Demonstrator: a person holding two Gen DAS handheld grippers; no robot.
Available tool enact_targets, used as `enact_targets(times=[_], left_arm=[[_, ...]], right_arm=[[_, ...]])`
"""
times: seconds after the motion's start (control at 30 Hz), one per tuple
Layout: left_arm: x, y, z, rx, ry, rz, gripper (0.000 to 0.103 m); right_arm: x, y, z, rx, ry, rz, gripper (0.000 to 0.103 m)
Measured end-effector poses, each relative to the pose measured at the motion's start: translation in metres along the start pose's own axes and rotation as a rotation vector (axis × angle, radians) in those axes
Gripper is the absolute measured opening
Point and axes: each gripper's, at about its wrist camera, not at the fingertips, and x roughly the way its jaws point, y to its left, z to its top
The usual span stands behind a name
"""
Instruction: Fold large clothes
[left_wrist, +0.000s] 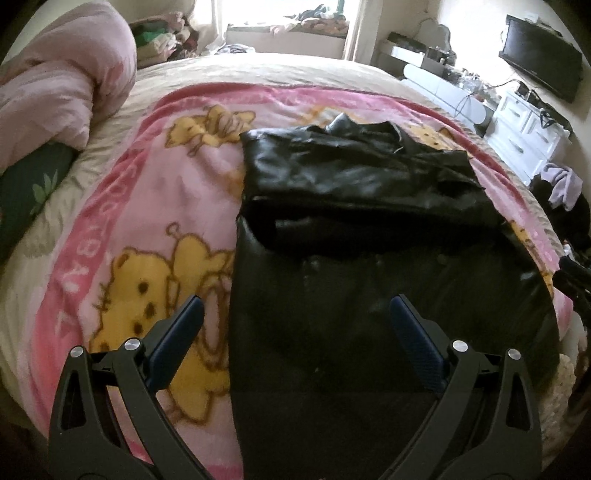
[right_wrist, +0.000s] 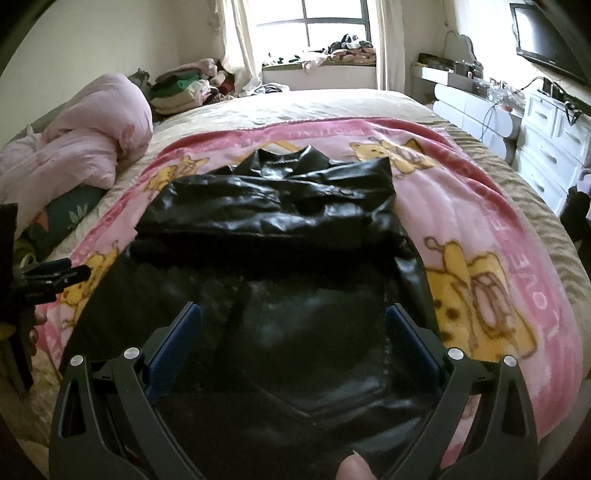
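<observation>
Your left gripper (left_wrist: 295, 310) is spread wide with nothing in it, hovering over the near left edge of the black leather jacket (left_wrist: 369, 229). One blue-padded finger sits above the pink bear blanket (left_wrist: 147, 221) and the other above the jacket itself.

Your right gripper (right_wrist: 293, 314) is just as wide apart and empty too, hanging right over the jacket's (right_wrist: 280, 229) near half. Out to its left you can see the left gripper (right_wrist: 55, 275) poking in at the jacket's edge.

The jacket lies flat on the blanket (right_wrist: 480, 229) ahead of both grippers. Its far part looks folded over into a wrinkly, shiny layer, and the near part is smoother and darker.

Further out to the left there's a bunched-up pink duvet (left_wrist: 62, 85) on the bed. Beyond the bed's far end there's a window (right_wrist: 314, 26), and off to the right a white dresser (right_wrist: 546, 136) with a TV (left_wrist: 539, 55) on the wall above it.
</observation>
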Motion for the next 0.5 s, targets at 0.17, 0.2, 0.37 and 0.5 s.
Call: enact_targets(times=[0.17,0.2,0.37,0.5], left_arm=[[0.005,0.007,-0.012,-0.027,0.027,-0.001,0.094],[0.006,0.009,-0.015,-0.031,0.035,0.001,0.094],[0.010,0.015,-0.028,-0.039,0.062,0.015,0.094],[0.013,0.030,-0.045,-0.091,0.091,-0.004,0.094]], right_arm=[[0.000,-0.015,-0.013,0.018,0.029,-0.005,0.098],[0.000,-0.019,-0.015,0.024,0.033,-0.002,0.098],[0.000,-0.028,-0.027,0.022,0.064,-0.009,0.098],[0.001,-0.035,-0.035,0.021,0.096,0.005,0.098]])
